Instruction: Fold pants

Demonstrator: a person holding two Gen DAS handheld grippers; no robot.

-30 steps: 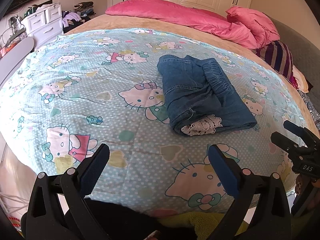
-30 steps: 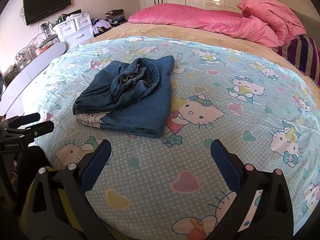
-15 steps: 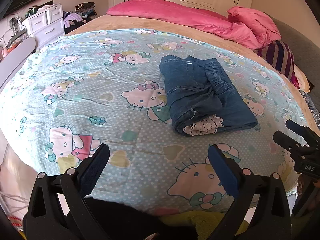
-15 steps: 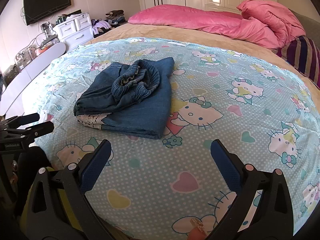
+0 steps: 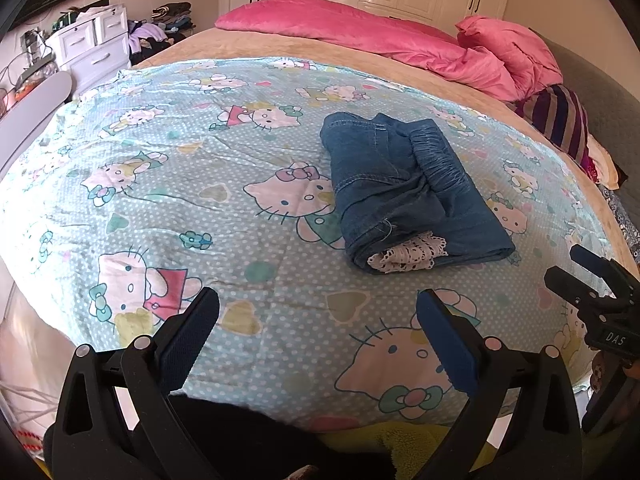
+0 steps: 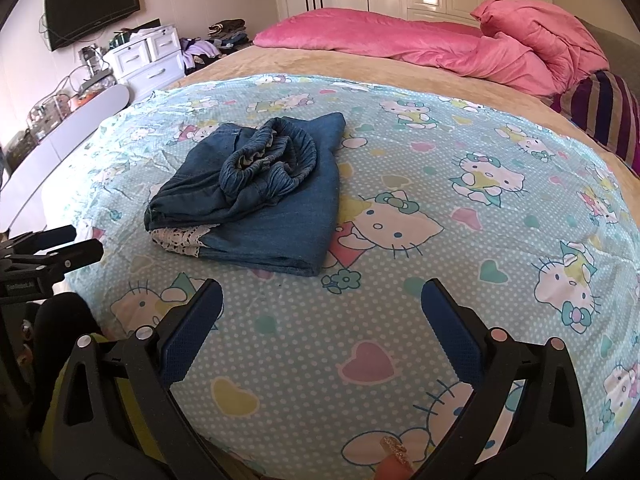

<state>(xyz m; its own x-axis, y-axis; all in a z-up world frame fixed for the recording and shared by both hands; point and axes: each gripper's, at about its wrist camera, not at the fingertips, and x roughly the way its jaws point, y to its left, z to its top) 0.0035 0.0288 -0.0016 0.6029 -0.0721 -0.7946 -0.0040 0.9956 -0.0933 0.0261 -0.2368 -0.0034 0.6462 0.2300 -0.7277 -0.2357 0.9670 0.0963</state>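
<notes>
Both grippers spread wide, holding nothing. Left gripper (image 5: pixel 318 312): black frame, blue-padded fingers (image 5: pixel 188 338) far apart, hanging over the near edge of the bed, touching no cloth. Right gripper (image 6: pixel 321 304): same build, same wide gap between its blue pads (image 6: pixel 192 328), also clear of the fabric; a fingertip with a glittery nail (image 6: pixel 394 458) shows at the bottom edge of its view.

Large bed with tan cover (image 5: pixel 256 46) fills both views. Over it lies a light-blue dotted sheet printed with cartoon cats and hearts (image 5: pixel 168 208), wrinkled in places. Pink quilt (image 5: pixel 360 32) bunched along the far side, with a striped purple-and-tan cushion (image 5: pixel 560 120) beside it at the right.

Folded blue denim pants (image 5: pixel 400 188) rest on the sheet, ahead of both grippers and well apart from them: to the right of centre in the left wrist view, to the left in the right one. Elastic waistband gathered on top (image 6: pixel 272 160); white lace trim (image 6: pixel 180 238) pokes out at the near end of the bundle.

White drawer unit (image 6: pixel 148 58) against the far left wall, clutter on top. Black wall-mounted television (image 6: pixel 92 4) above it.
</notes>
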